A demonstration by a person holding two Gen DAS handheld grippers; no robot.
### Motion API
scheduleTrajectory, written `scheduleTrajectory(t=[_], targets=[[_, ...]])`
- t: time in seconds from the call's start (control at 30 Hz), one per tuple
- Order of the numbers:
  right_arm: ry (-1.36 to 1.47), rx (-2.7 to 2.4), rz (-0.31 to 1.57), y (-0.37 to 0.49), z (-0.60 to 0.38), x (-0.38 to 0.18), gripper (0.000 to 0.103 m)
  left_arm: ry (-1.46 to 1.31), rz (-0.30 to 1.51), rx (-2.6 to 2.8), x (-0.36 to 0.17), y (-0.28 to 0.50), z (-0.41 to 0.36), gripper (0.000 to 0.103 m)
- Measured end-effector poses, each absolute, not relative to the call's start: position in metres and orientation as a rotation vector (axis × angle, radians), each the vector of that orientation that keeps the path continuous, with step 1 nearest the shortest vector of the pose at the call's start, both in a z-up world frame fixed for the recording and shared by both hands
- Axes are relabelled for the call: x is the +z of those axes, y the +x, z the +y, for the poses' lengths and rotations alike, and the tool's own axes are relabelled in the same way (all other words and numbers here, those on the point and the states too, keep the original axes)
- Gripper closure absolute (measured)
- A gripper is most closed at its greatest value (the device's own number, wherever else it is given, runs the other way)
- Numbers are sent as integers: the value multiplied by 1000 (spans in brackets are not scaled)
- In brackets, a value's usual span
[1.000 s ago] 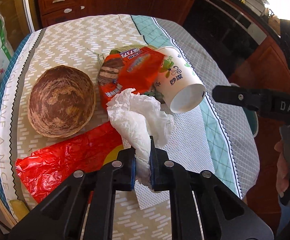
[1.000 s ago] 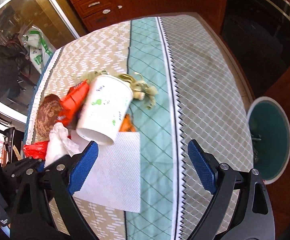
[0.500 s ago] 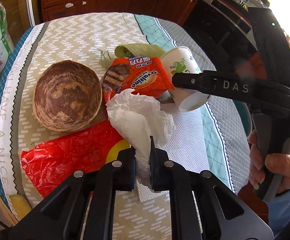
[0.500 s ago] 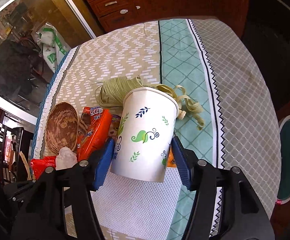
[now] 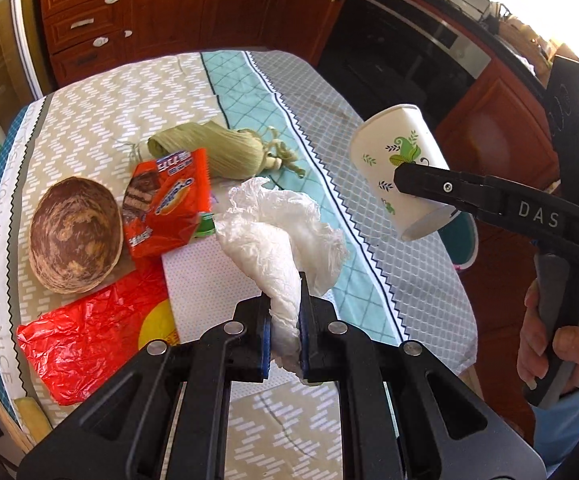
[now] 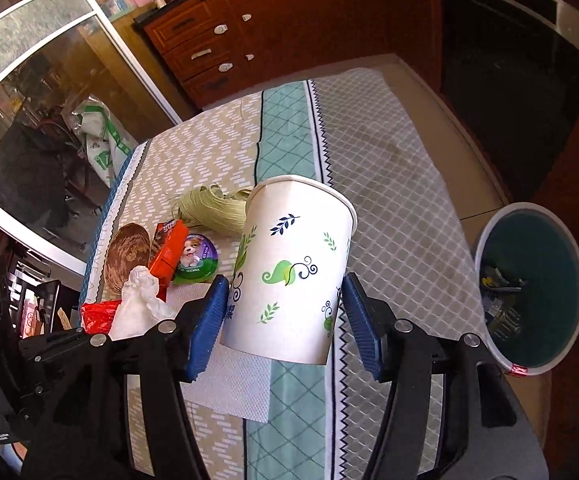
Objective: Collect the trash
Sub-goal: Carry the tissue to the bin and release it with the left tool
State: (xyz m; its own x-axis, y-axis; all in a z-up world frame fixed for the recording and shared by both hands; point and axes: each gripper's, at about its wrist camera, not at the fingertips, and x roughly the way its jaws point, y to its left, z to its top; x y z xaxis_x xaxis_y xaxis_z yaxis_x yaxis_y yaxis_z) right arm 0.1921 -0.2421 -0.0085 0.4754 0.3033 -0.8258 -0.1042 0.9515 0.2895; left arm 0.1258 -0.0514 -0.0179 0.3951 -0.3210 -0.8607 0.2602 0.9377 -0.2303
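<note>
Trash bin [image 6: 489, 240] beside table edge, cup [image 6: 289, 272] gripped (seemingly airborne)

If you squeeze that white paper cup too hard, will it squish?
Probably, yes. The paper cup looks thin-walled and empty, so the right gripper, pressing it from both sides, could dent it. It is likely very light, as it hangs tilted in the grip. Set on its side, its round shape would probably roll.
</note>
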Motion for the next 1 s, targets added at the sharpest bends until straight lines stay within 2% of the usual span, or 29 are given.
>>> scheduleTrajectory(t=[0.5, 1.0], targets=[[346, 64, 988, 143, -377, -12, 46, 140, 1101, -469, -8, 124, -162, 92], [530, -167, 954, 111, -502, -46, 45, 284, 1146, -636, -26, 160, -305, 92]])
